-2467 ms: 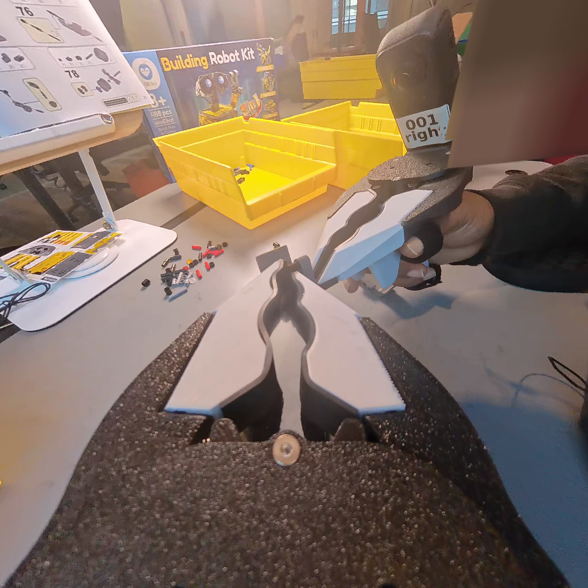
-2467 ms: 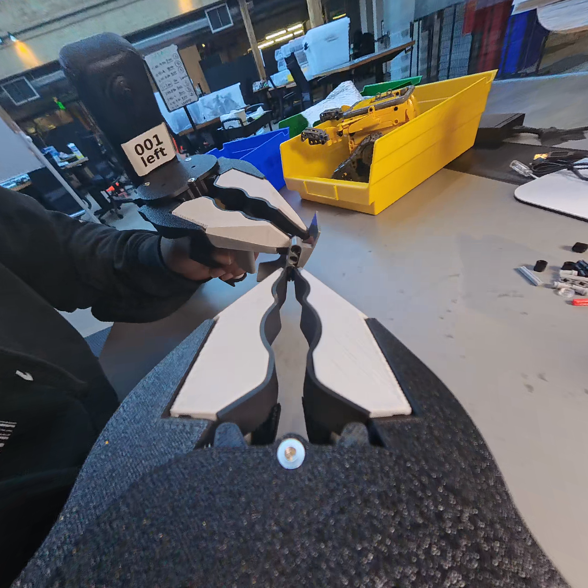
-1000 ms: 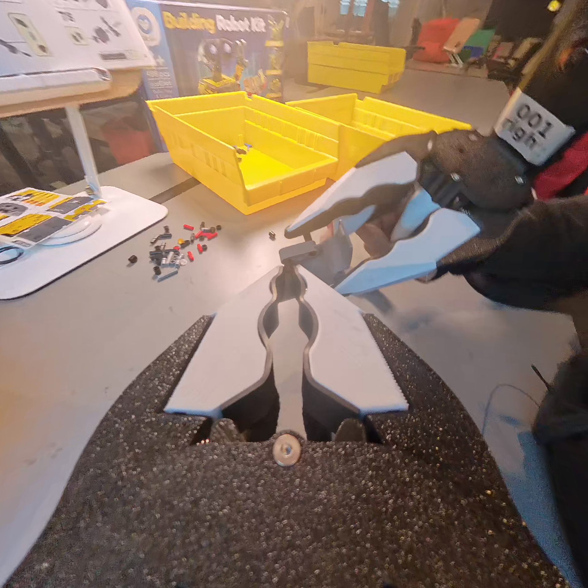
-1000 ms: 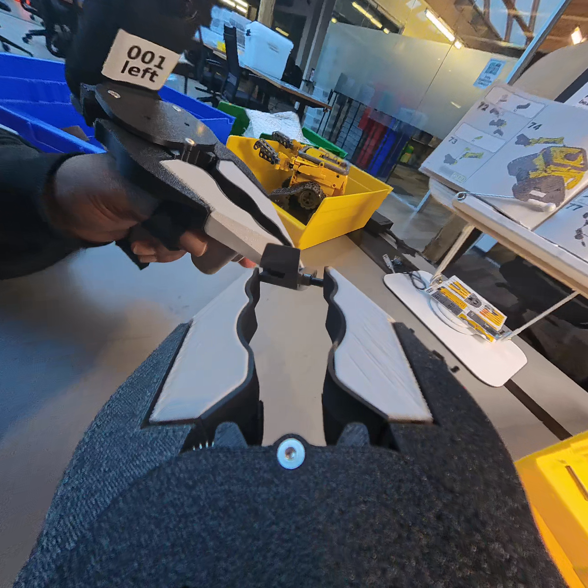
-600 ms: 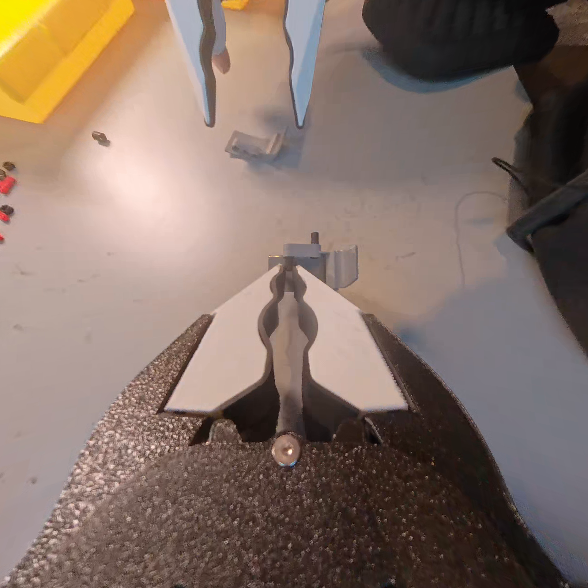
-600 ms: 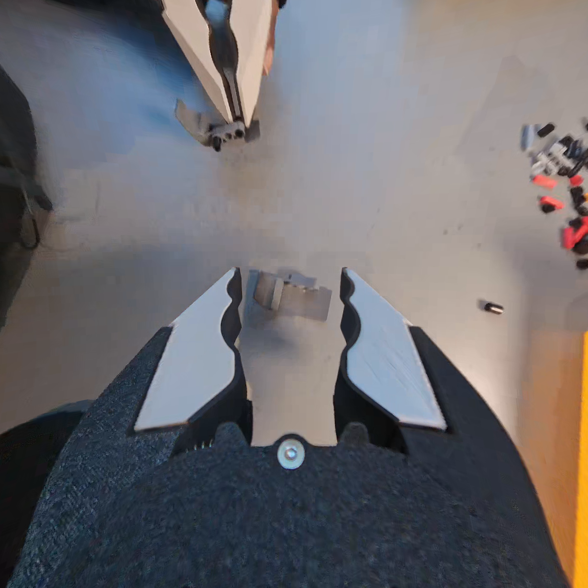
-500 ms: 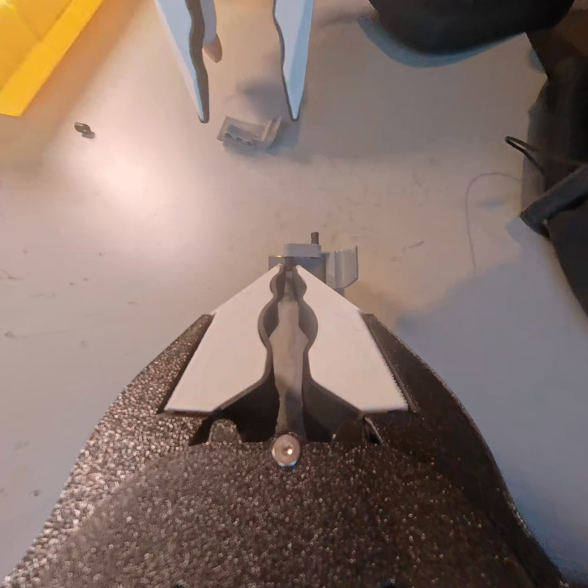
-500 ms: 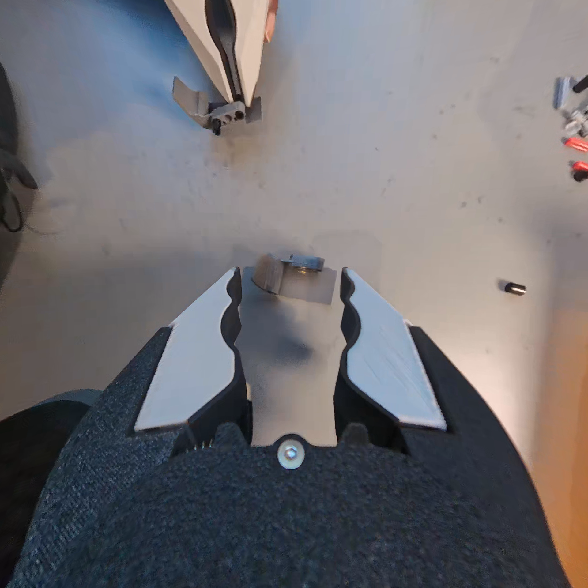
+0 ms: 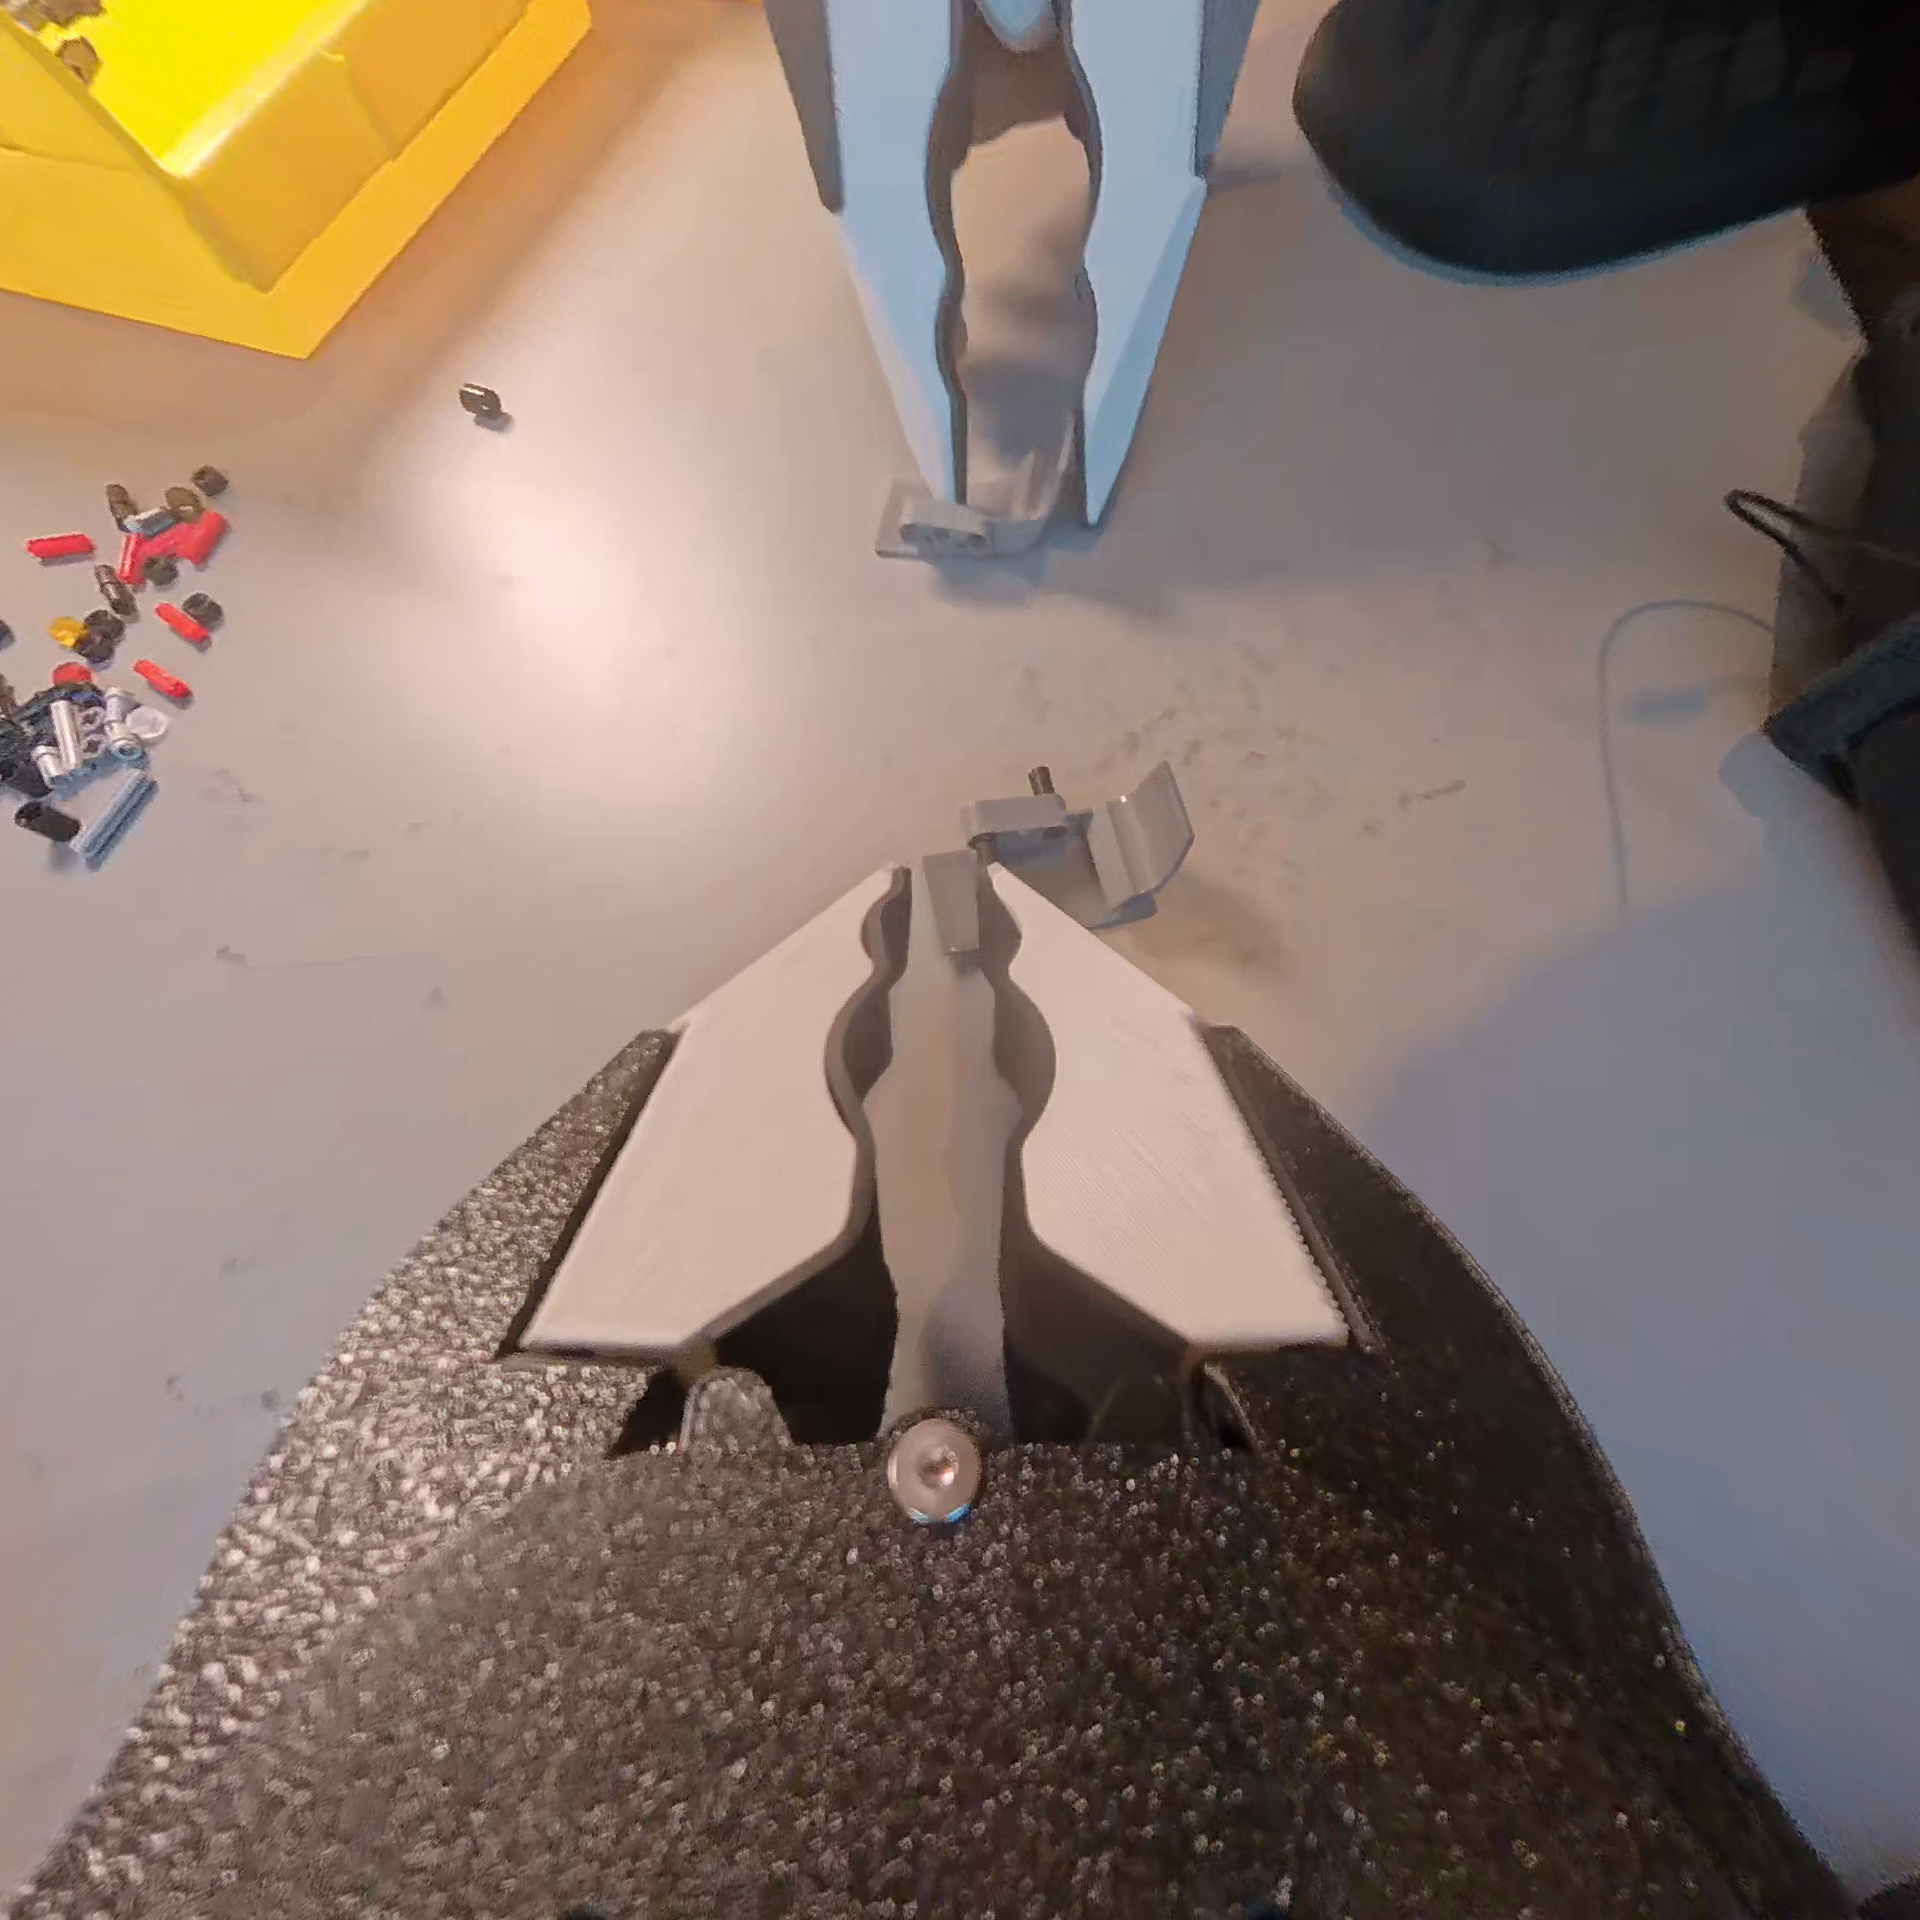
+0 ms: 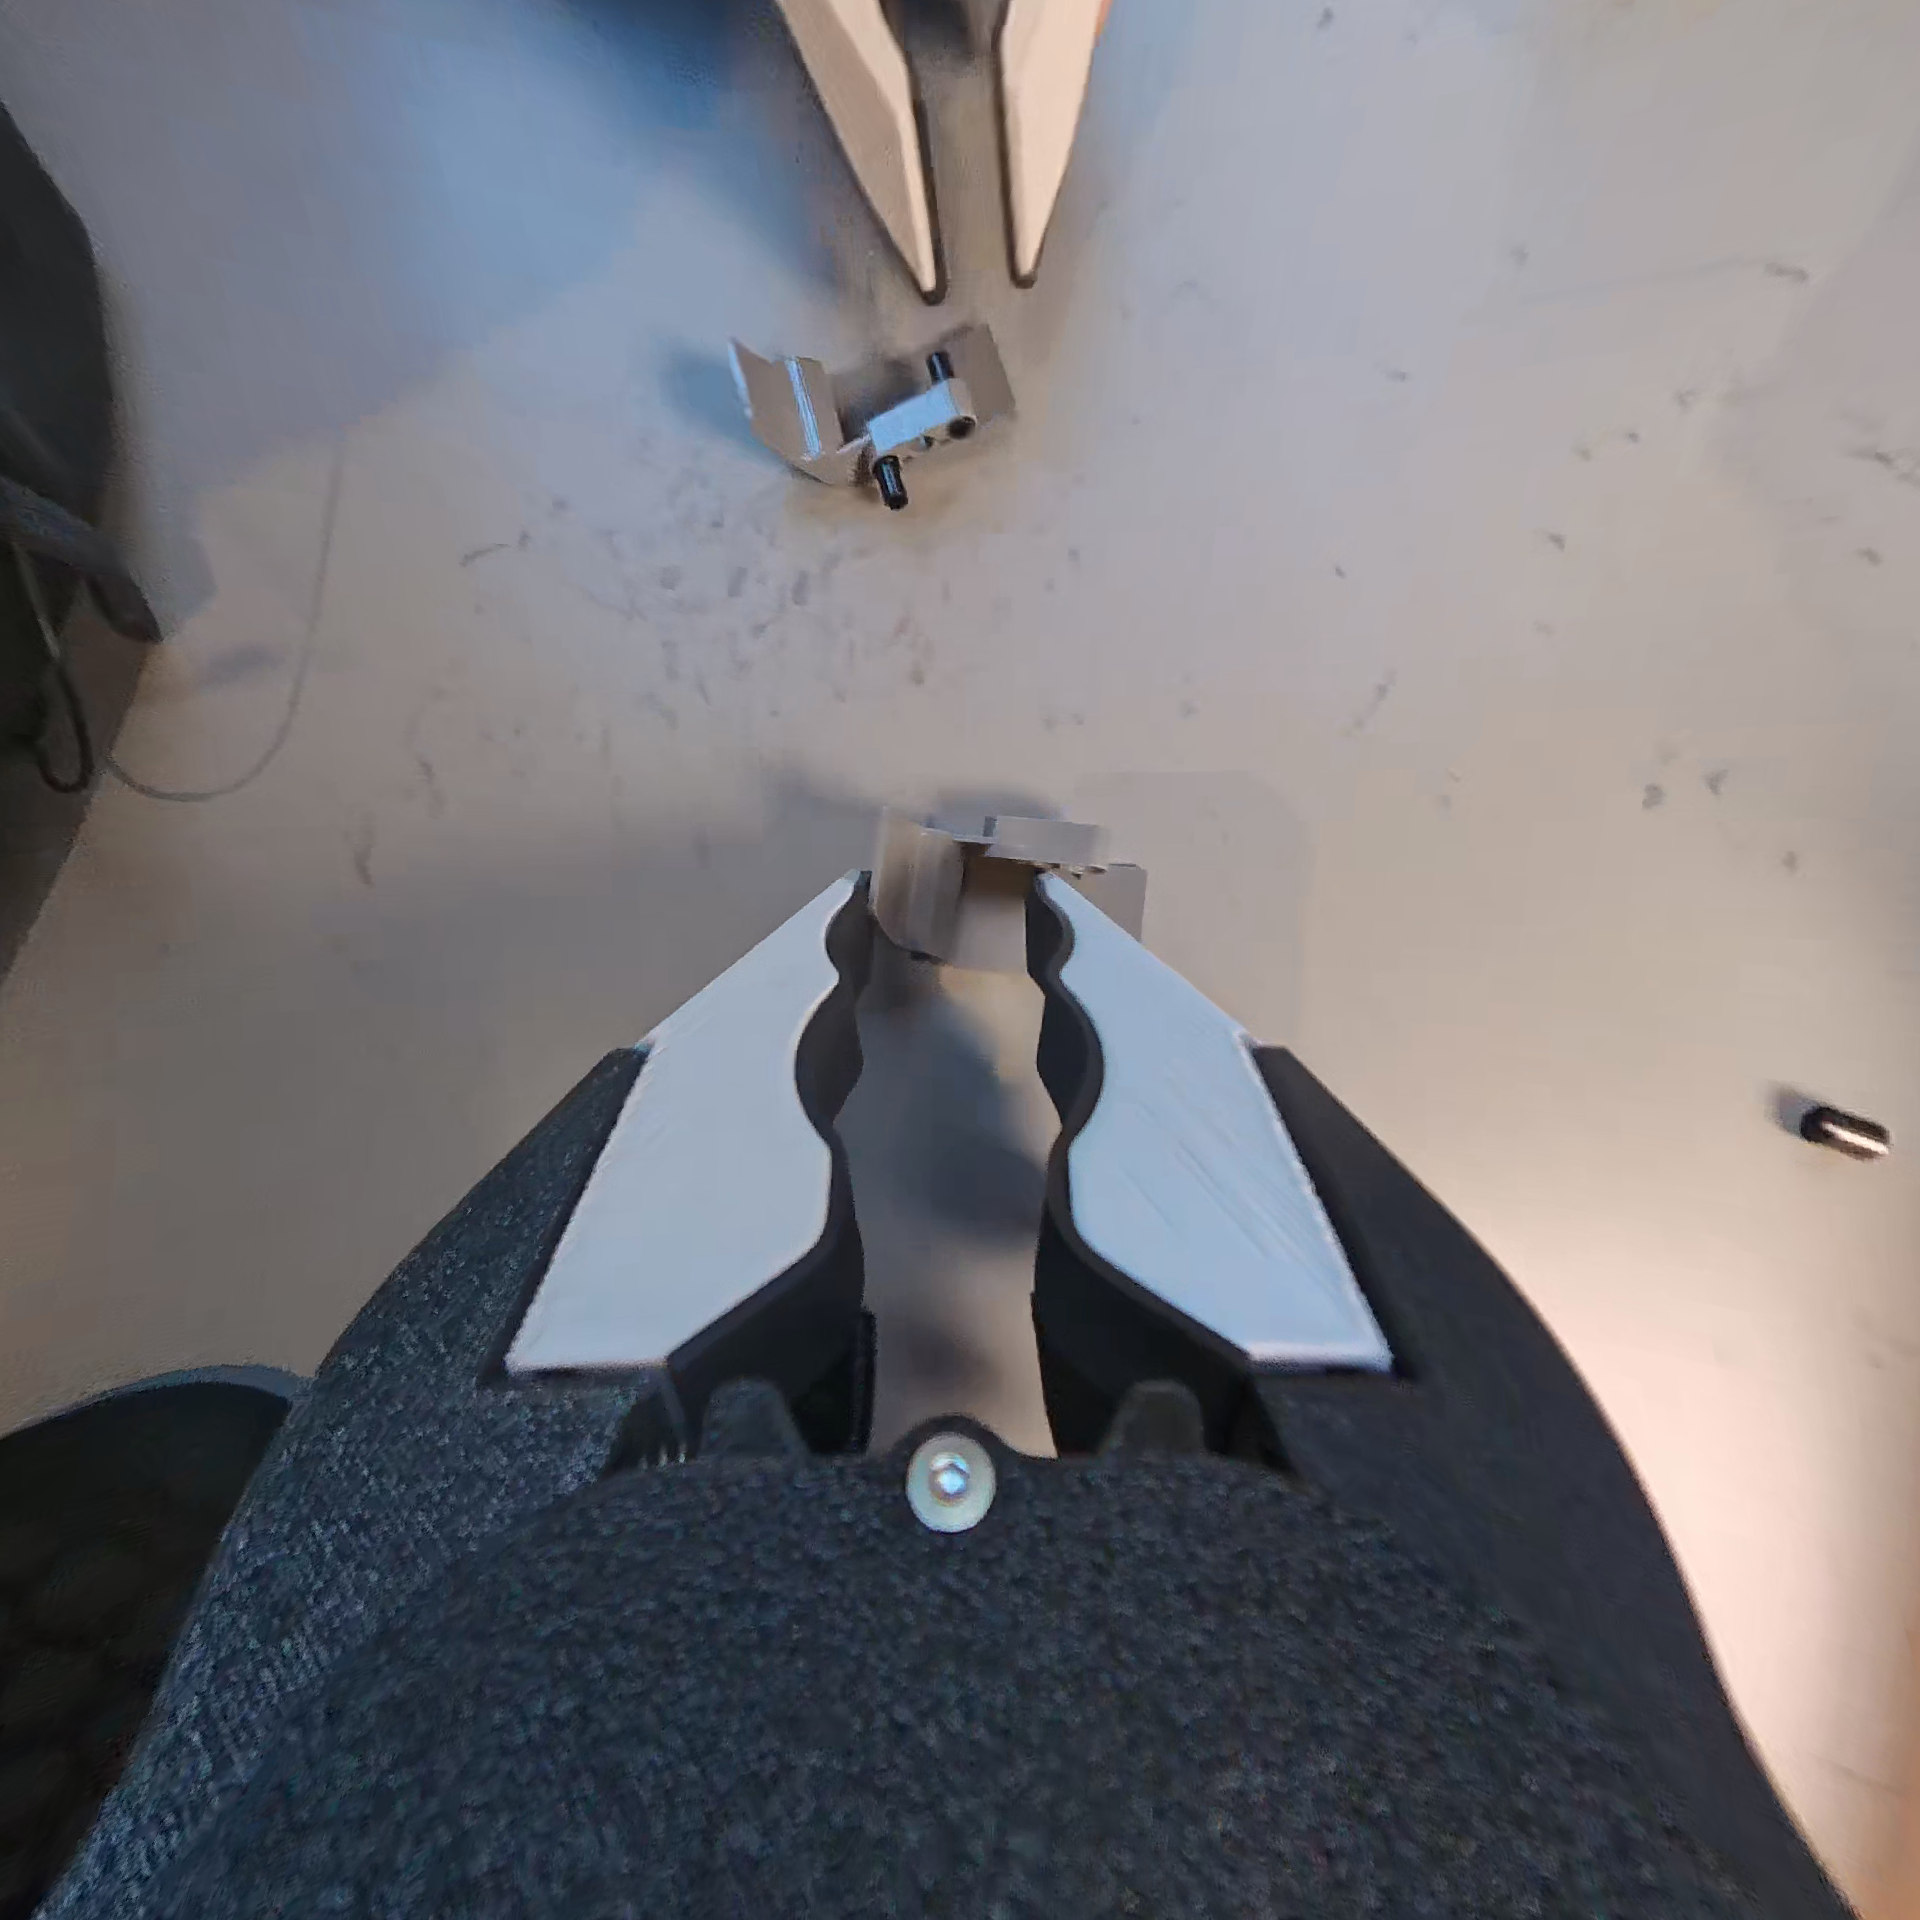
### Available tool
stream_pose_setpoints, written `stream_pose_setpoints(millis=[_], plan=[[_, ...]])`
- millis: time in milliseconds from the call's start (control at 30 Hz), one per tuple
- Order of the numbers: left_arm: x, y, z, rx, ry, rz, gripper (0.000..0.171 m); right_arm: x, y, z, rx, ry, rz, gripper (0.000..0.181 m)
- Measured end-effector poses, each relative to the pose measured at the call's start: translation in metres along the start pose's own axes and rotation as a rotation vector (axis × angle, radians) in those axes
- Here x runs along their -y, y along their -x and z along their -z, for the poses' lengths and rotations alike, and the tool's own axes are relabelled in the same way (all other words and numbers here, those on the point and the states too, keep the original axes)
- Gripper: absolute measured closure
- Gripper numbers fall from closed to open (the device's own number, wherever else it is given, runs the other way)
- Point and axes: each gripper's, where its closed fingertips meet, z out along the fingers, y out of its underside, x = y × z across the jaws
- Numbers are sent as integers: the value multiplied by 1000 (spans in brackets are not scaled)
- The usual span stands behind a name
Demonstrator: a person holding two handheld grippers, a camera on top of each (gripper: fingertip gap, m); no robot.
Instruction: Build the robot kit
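Note:
Two small grey brick assemblies lie on the grey table. The nearer assembly [image 9: 1081, 842], with a black pin and a curved panel, lies just past my left gripper [image 9: 951, 875]. The left jaws stand slightly apart and hold nothing. In the right wrist view this assembly [image 10: 873, 416] lies free below the left gripper [image 10: 977, 275]. My right gripper [image 10: 948, 883] points down, its fingers closed in around the second grey assembly [image 10: 925, 894] on the table. It shows in the left wrist view too [image 9: 1013, 504], over that assembly [image 9: 940, 535].
A yellow bin [image 9: 208, 156] stands at the far left. A pile of small red, black and grey parts [image 9: 104, 644] lies left of me. A lone black pin [image 9: 480, 400] lies near the bin and also shows in the right wrist view [image 10: 1844, 1132]. A thin cable [image 9: 1621, 727], a dark strap [image 9: 1849, 707] and a person's dark sleeve [image 9: 1610, 125] are at the right. Left tips to right tips: about 11 cm. The lone black pin [image 9: 480, 400] is about 15 cm from my right fingertips. My right wrist view [image 10: 1837, 1120] looks at it from another angle.
My left gripper has opened and let its grey assembly drop onto the table. My right gripper has come down and narrowed its jaws around the second grey assembly.

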Motion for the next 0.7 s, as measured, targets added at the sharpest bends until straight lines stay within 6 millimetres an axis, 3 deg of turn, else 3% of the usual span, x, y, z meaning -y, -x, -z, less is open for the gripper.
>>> stream_pose_setpoints(millis=[200,433,567,633,700], plan=[[8,-3,12,-22,-81,66,156,13,12,-10,34,-20,42,153],[15,-42,6,-189,-65,30,146,17,15,-7,45,-48,42,152],[6,-48,-1,-181,6,-19,144,23,13,3,42,-99,25,145],[2,-46,-6,-150,41,-52,149,22,6,6,15,-104,15,136],[-2,-45,-9,-131,78,-81,166,19,2,6,2,-99,-1,126]])
